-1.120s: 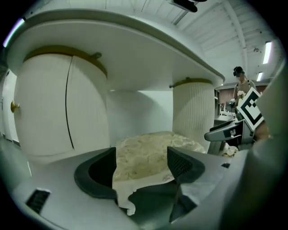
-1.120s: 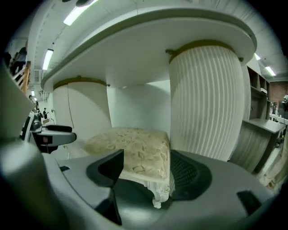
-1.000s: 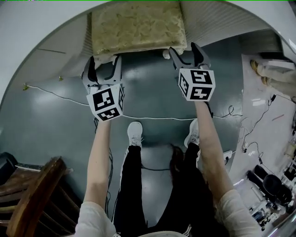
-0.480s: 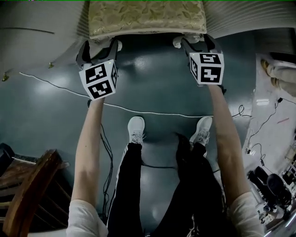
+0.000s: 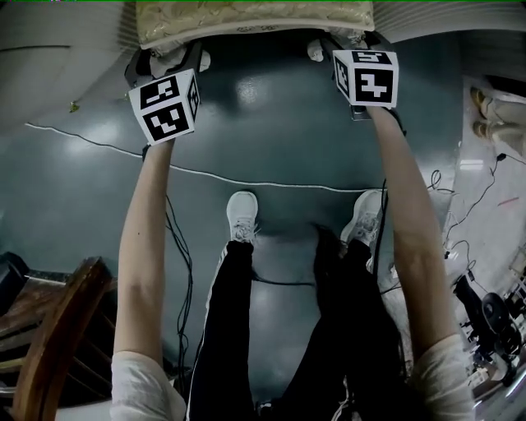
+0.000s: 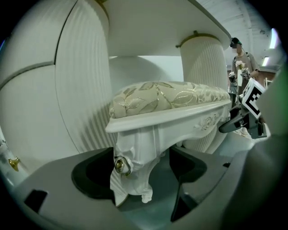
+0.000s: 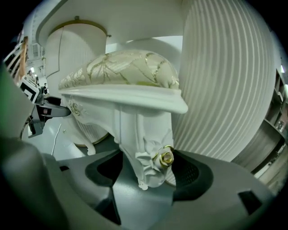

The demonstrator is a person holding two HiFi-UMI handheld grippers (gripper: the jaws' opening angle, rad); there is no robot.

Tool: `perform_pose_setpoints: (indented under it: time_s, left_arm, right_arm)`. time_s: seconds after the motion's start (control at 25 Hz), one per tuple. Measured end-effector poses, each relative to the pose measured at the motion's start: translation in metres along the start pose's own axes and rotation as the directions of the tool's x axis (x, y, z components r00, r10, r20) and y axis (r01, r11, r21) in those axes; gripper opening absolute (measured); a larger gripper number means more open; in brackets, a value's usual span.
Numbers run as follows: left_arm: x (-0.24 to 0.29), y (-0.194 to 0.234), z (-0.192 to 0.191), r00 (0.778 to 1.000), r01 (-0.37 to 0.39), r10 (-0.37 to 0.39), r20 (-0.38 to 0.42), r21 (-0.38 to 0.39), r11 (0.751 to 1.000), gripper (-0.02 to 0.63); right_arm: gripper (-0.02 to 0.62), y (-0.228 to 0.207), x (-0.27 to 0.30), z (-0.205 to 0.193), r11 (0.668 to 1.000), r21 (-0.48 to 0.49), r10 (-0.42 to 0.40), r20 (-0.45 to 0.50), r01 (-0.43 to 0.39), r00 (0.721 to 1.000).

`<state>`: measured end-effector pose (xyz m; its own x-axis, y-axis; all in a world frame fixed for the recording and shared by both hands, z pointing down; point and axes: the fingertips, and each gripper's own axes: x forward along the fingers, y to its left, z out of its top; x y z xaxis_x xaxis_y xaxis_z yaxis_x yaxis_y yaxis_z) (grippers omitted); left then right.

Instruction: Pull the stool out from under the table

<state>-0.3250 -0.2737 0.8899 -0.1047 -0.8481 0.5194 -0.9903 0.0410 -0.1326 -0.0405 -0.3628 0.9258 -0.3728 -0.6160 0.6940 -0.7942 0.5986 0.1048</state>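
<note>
The white carved stool with a gold-patterned cushion (image 5: 255, 15) stands under the white table, at the top of the head view. My left gripper (image 5: 164, 59) is at its front left leg (image 6: 132, 166), my right gripper (image 5: 343, 45) at its front right leg (image 7: 146, 157). In the left gripper view the left gripper (image 6: 139, 179) has its jaws open around that leg; they have just opened a little wider. The right gripper (image 7: 144, 173) is also open, with the leg and its gold rosette (image 7: 166, 157) between the jaws. The cushion (image 6: 166, 96) shows above each leg.
Fluted white table pedestals (image 6: 85, 90) (image 7: 225, 90) flank the stool closely. A white cable (image 5: 246, 182) crosses the grey floor in front of my shoes (image 5: 241, 218). A dark wooden chair (image 5: 49, 345) stands at the lower left; cables and clutter (image 5: 493, 312) lie at right. A person (image 6: 240, 58) stands far back.
Both grippers have moved down and forward to the stool's front corners. They hung in front of the seat before; now each straddles a front leg.
</note>
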Motion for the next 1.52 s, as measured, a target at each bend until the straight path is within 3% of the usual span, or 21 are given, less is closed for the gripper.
perform_pose_setpoints:
  time_s: [0.24, 0.32, 0.52, 0.96, 1.52]
  left_arm:
    - [0.010, 0.004, -0.006, 0.999, -0.009, 0.010, -0.039, 0.035, 0.999, 0.356]
    - [0.012, 0.004, -0.004, 0.999, 0.012, -0.010, -0.045, 0.048, 0.999, 0.356]
    - [0.014, 0.004, -0.002, 0.999, 0.031, -0.029, -0.034, 0.045, 0.998, 0.356]
    - [0.011, 0.034, -0.010, 0.988, 0.123, -0.113, -0.105, 0.094, 0.988, 0.356]
    - [-0.024, 0.007, -0.028, 0.995, 0.041, -0.039, -0.094, 0.028, 0.999, 0.356]
  right_arm:
    - [0.328, -0.003, 0.011, -0.006, 1.000, 0.024, -0.017, -0.053, 0.018, 0.998]
    - [0.274, -0.005, 0.014, -0.008, 1.000, 0.001, -0.023, -0.071, 0.023, 0.997]
    - [0.265, -0.007, 0.013, -0.006, 0.999, 0.008, -0.042, -0.077, 0.043, 0.996]
    - [0.264, 0.039, -0.009, -0.019, 0.990, 0.090, -0.097, -0.079, 0.104, 0.992]
    - [0.261, 0.024, -0.021, -0.036, 0.999, -0.015, -0.036, -0.107, 0.034, 0.994]
